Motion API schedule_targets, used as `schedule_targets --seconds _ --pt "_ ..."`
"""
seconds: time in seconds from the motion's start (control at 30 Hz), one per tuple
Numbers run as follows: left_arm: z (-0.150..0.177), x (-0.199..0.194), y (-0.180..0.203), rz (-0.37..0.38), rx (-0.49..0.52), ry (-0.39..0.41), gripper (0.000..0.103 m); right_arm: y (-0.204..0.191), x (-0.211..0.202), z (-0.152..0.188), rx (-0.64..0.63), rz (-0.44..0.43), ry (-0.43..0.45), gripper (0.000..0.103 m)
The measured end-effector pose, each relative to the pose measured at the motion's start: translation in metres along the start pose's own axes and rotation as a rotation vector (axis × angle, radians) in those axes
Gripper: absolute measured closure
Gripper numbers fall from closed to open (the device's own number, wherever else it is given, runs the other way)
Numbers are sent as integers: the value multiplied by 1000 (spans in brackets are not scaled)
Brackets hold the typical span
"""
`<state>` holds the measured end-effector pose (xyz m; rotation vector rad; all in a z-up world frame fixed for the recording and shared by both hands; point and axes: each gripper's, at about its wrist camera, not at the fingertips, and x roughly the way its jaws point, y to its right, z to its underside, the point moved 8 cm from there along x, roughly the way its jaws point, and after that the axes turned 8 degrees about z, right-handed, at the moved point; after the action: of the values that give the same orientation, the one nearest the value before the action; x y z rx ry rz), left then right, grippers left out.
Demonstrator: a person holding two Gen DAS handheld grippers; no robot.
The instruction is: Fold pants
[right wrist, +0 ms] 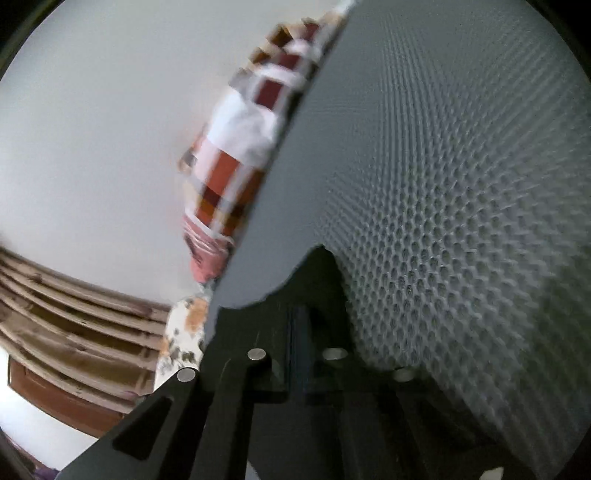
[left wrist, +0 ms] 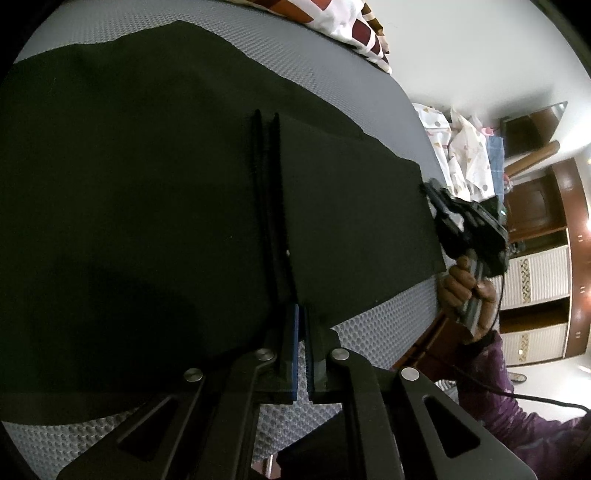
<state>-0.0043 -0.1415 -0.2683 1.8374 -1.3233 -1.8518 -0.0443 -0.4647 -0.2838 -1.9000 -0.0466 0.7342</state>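
Black pants (left wrist: pixel 147 184) lie spread on a grey honeycomb-textured mattress (left wrist: pixel 332 55). In the left wrist view my left gripper (left wrist: pixel 266 116) reaches far over them, its long fingers shut together on a layer of the cloth that runs off to their right. My right gripper (left wrist: pixel 428 188), held by a person's hand (left wrist: pixel 461 288), sits at the pants' right corner by the mattress edge. The right wrist view is blurred: black pants cloth (right wrist: pixel 310 273) drapes over the right gripper (right wrist: pixel 306 299), whose jaws stand close together on it, fingertips hidden.
A red, brown and white checked blanket (left wrist: pixel 354 26) lies at the mattress's far end, also seen blurred as the blanket (right wrist: pixel 236 166). White printed clothes (left wrist: pixel 465 155) are piled past the right edge. Wooden cabinets (left wrist: pixel 535 206) stand beyond. A purple sleeve (left wrist: pixel 517 417) is at lower right.
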Motion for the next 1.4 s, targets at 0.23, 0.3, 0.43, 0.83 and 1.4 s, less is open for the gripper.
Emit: schedule_targets --seconds 0.23,0.3,0.43,0.83,1.4 --pt "0 -1 -4 14 -16 4 97 -40 -3 56 -265 13 -113 92" --pt "0 -2 -5 14 -12 6 97 -34 6 74 -332 109 -171 93" --pt "1 -3 -5 10 3 14 96 -8 -4 79 -281 176 -172 103" --pt "1 -35 22 -69 178 72 96 -23 -43 90 -273 271 -138 92" --pt "1 -192 -48 -319 154 399 52 -226 10 156 -648 125 -141 64"
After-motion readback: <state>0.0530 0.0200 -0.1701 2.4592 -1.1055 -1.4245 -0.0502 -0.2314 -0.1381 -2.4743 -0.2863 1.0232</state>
